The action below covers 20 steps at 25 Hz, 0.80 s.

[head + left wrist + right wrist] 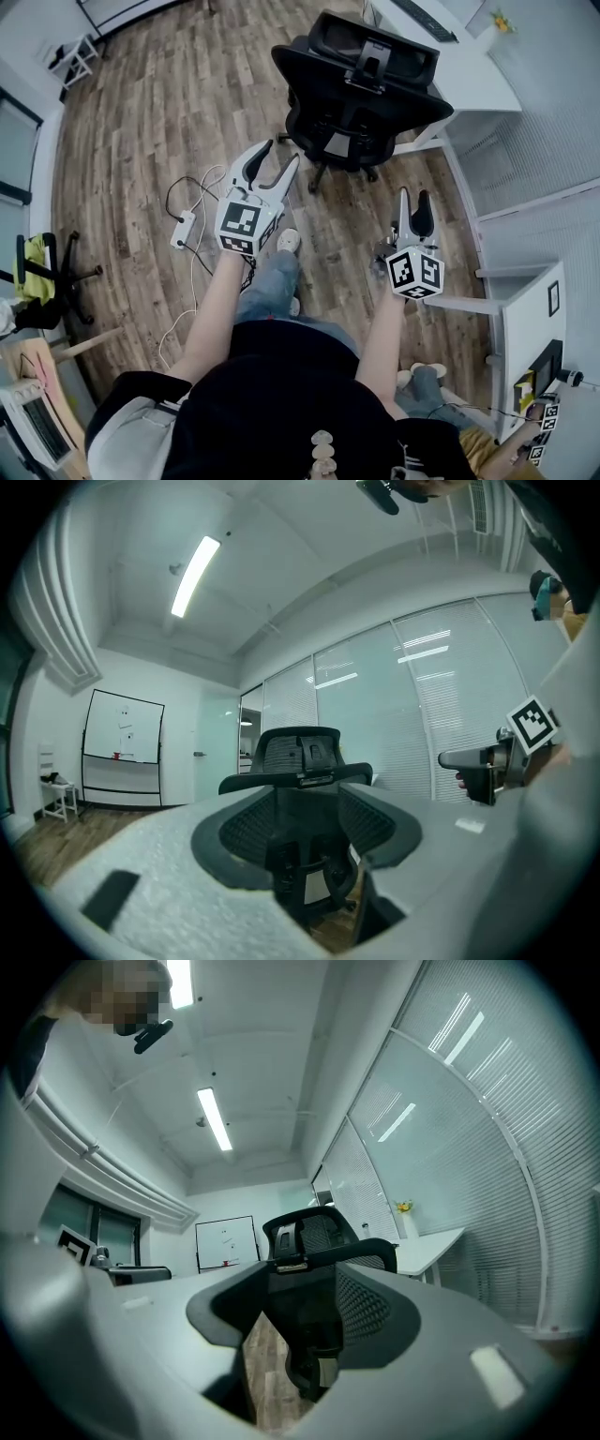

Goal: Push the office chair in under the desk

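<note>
The black mesh office chair [361, 89] stands on the wood floor with its back toward me, its front at the white desk [473, 70]. My left gripper [278, 161] is held out short of the chair's left side, jaws open and empty. Lower and to the right, my right gripper [413, 204] is also open and empty, apart from the chair. In the left gripper view the chair [300, 761] shows between the spread jaws, with the right gripper [483, 766] off to the side. The right gripper view frames the chair [314, 1241] and the desk [427, 1241] behind it.
A white power strip [183, 230] with looping cables lies on the floor to my left. A second black chair base [52, 272] stands at the far left. A white cabinet [525, 309] flanks my right. My shoe [288, 241] is just behind the chair.
</note>
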Tool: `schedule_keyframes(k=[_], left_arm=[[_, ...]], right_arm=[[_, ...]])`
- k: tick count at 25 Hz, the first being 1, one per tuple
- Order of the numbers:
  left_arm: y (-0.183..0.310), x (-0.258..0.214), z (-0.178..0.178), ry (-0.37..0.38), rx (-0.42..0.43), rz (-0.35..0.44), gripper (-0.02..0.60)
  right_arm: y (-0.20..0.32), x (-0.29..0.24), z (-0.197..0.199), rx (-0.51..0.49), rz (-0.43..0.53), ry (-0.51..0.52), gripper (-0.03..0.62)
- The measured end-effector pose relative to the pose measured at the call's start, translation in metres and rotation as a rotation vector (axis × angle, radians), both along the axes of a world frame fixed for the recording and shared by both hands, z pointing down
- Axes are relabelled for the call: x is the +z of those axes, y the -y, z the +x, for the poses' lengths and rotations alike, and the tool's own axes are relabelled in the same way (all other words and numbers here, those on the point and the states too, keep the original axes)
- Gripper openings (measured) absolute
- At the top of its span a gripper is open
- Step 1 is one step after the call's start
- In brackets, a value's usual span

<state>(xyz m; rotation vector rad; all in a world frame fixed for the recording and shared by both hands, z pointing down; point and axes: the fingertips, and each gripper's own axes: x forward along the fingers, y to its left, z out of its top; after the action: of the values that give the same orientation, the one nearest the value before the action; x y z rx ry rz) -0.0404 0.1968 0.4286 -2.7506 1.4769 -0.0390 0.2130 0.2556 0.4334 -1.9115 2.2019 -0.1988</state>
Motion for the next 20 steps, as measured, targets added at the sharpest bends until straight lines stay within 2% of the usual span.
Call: schedule_keyframes(k=[10,20], left_arm=[[0.118,-0.006,0.016,0.011,0.028,0.007,0.215],[0.213,-0.019,0.034,0.020,0.065,0.008,0.216]], right_arm=[[0.110,-0.007,0.006,0.007,0.009,-0.010,0.215],[0.198,-0.027,0.019,0.042,0.020,-0.019,0.215]])
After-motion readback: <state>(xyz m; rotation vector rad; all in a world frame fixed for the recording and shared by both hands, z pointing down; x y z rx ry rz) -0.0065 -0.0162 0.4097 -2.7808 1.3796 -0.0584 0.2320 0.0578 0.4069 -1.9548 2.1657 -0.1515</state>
